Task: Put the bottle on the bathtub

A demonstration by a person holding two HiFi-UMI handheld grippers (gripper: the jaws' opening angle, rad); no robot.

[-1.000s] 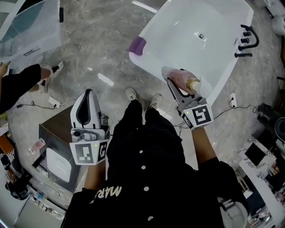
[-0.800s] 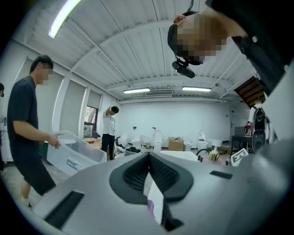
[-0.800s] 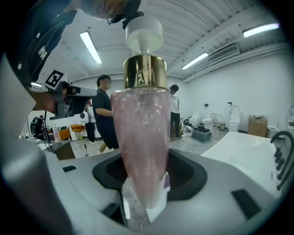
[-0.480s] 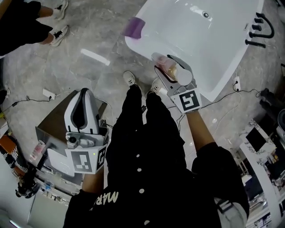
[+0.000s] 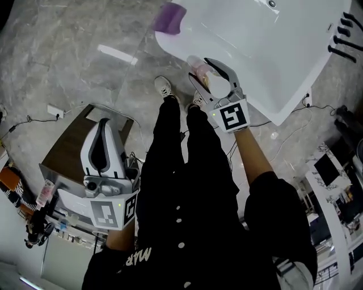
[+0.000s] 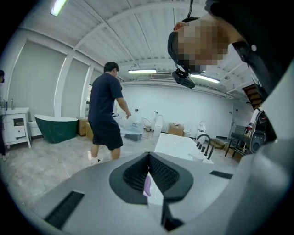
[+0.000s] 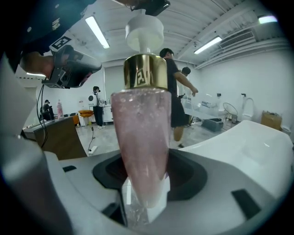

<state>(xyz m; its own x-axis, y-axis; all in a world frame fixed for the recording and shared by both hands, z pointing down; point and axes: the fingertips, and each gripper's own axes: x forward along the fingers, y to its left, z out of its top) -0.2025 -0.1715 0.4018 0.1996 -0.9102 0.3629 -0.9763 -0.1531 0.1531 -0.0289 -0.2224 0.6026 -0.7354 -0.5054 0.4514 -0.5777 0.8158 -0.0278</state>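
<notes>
Right claw (image 5: pixel 203 69): clenched on the bottle (image 7: pixel 140 133), pads pressing on its lower end, pump end pointing away from the claw.
Bottle: pink and glittery, with a gold collar and a white pump cap; in the head view held over the near rim of the bathtub (image 5: pixel 266 56), contact with the rim not clear.
Left claw (image 5: pixel 104 130): closed tight, nothing between the pads, hanging above a brown worktop (image 5: pixel 68 150).
Bathtub: white and glossy, with a purple item (image 5: pixel 169 17) at its left end and black taps (image 5: pixel 343 37) at its right end.
Floor (image 5: pixel 74 62): grey marbled tile, shiny, streaked with reflected light, with a cable (image 5: pixel 28 120) trailing across it.
Room: white walls, ribbed ceiling with strip lights (image 6: pixel 142 71), a dark green tub (image 6: pixel 56 127) by the left wall, a person in dark shirt and shorts (image 6: pixel 105 114) farther back.
</notes>
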